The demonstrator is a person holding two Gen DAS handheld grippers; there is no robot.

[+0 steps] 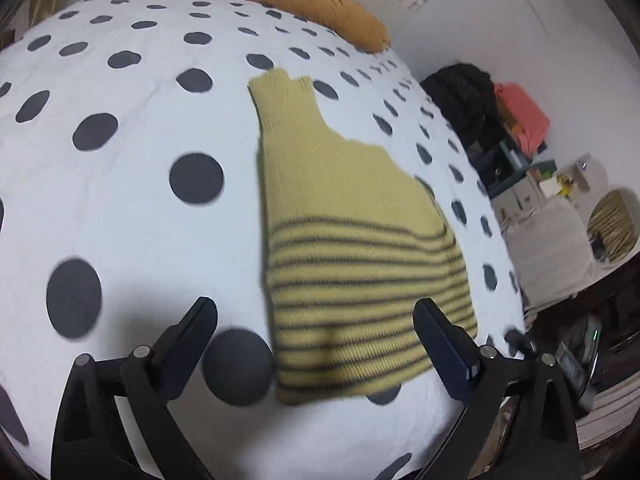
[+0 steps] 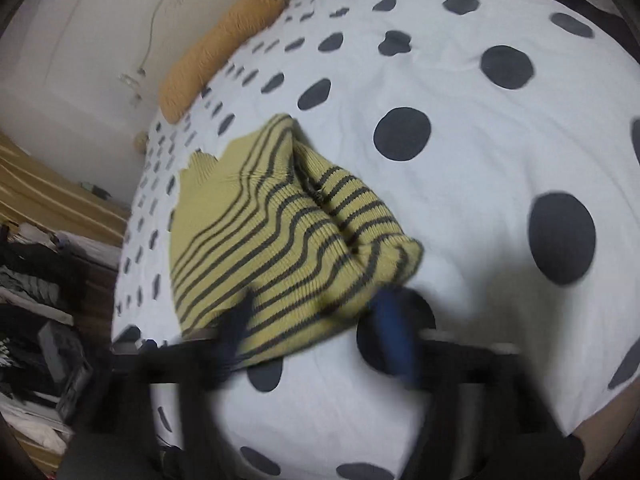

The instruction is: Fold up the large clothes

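Note:
A yellow knit sweater with dark stripes (image 1: 352,248) lies folded lengthwise on a white bedspread with dark dots (image 1: 140,160). Its plain collar end points to the far side and its striped hem lies nearest me. My left gripper (image 1: 316,320) is open and empty, its jaws straddling the hem just above the cloth. In the right wrist view the sweater (image 2: 280,240) is bunched and raised at its striped end. My right gripper (image 2: 316,312) is blurred and open, its jaws on either side of the hem edge.
An orange pillow (image 1: 304,0) lies at the head of the bed by the white wall. Beside the bed in the left wrist view are a dark garment pile (image 1: 464,96), a pink cloth (image 1: 524,116) and boxes. Cluttered shelves (image 2: 36,320) stand beside the bed in the right wrist view.

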